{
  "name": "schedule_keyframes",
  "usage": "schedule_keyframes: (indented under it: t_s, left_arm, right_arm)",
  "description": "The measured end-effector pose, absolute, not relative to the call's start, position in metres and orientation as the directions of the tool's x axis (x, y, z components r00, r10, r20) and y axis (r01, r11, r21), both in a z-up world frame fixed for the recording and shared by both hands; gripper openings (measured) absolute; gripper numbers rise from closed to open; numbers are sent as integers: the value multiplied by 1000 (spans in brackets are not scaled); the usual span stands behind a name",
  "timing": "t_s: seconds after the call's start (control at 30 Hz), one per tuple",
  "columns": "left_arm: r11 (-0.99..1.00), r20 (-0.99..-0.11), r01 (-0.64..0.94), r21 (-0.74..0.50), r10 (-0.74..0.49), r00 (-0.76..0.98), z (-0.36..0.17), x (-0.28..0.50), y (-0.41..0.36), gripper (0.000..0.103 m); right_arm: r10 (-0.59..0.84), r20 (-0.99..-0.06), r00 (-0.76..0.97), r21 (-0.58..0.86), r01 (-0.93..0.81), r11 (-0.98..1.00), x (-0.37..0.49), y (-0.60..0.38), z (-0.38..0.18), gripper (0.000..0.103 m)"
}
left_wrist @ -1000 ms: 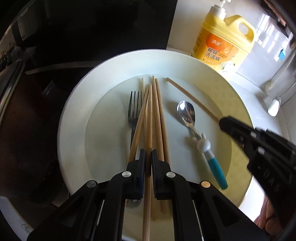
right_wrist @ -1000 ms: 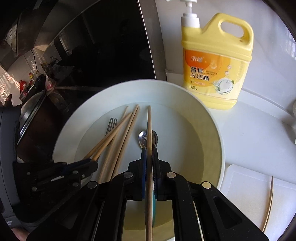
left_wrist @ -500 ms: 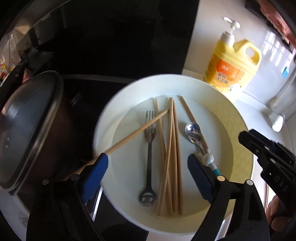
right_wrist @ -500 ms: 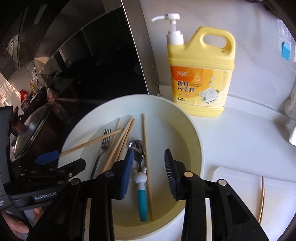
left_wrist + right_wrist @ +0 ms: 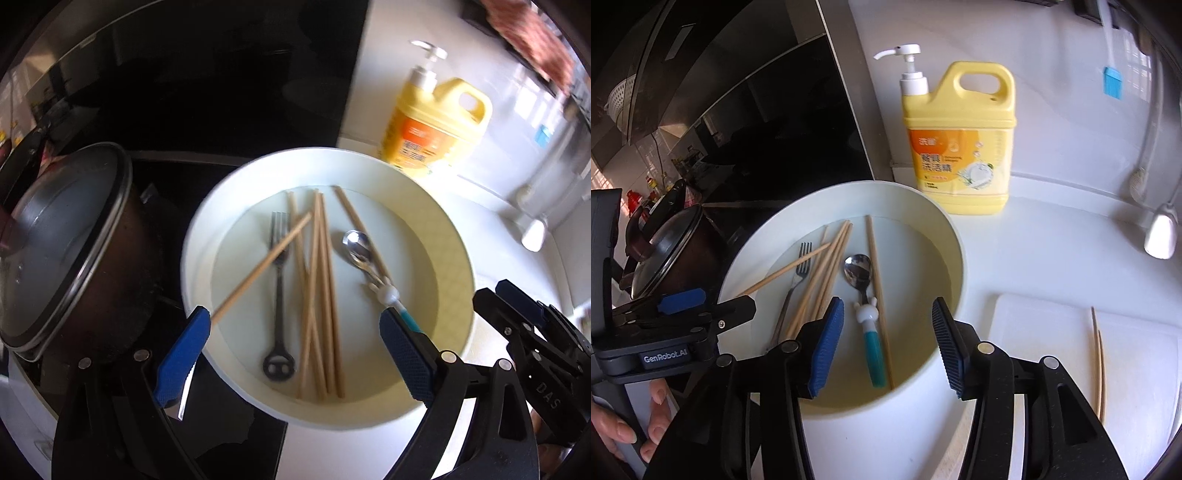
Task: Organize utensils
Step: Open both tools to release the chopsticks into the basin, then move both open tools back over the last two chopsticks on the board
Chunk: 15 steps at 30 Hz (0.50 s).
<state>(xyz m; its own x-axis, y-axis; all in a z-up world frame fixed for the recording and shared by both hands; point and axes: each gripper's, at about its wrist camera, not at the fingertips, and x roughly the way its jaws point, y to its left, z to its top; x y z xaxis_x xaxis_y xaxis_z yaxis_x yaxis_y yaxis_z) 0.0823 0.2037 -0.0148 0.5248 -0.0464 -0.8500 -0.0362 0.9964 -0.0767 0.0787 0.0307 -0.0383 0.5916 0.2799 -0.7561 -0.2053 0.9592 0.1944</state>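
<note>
A white bowl [image 5: 458,280] [image 5: 956,266] holds several wooden chopsticks [image 5: 321,295] [image 5: 827,273], a metal fork [image 5: 279,288] [image 5: 798,277] and a spoon with a teal handle [image 5: 360,251] [image 5: 873,339]. One chopstick [image 5: 262,267] [image 5: 775,275] leans across the bowl's left rim, its near end by my left gripper's left pad. My left gripper [image 5: 291,354] is open and empty above the bowl's near rim. My right gripper [image 5: 886,347] is open and empty above the bowl's near side. Two chopsticks [image 5: 1100,362] lie on a white cutting board [image 5: 1137,369].
A yellow detergent bottle [image 5: 432,125] [image 5: 960,140] stands behind the bowl. A dark lidded pot [image 5: 62,251] [image 5: 668,254] sits left of the bowl on a black stovetop [image 5: 240,435]. A white counter [image 5: 1052,251] extends to the right.
Both grippers, each shut on a chopstick one second ago, have opened and pulled back and up. The released chopsticks lie in the bowl, one leaning over the left rim.
</note>
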Motion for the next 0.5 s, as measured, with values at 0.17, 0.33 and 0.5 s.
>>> schedule_keyframes:
  t_s: [0.17,0.33,0.5]
  left_arm:
    - [996,-844,57,-73,-92,528,-15,75,185,93]
    - [987,-833,145,-75,-142,534,-13,67,165,94]
    - [972,-831,220,-86,-192,523,-14,62,134,94]
  right_arm:
    - [226,-755,616,192,-122,974,57,14,-40,51]
    - [143,-748,648,172,-18,985,29,-8,-40,51]
    - [60,-762,645,157,94,983,-1,-42,-45,53]
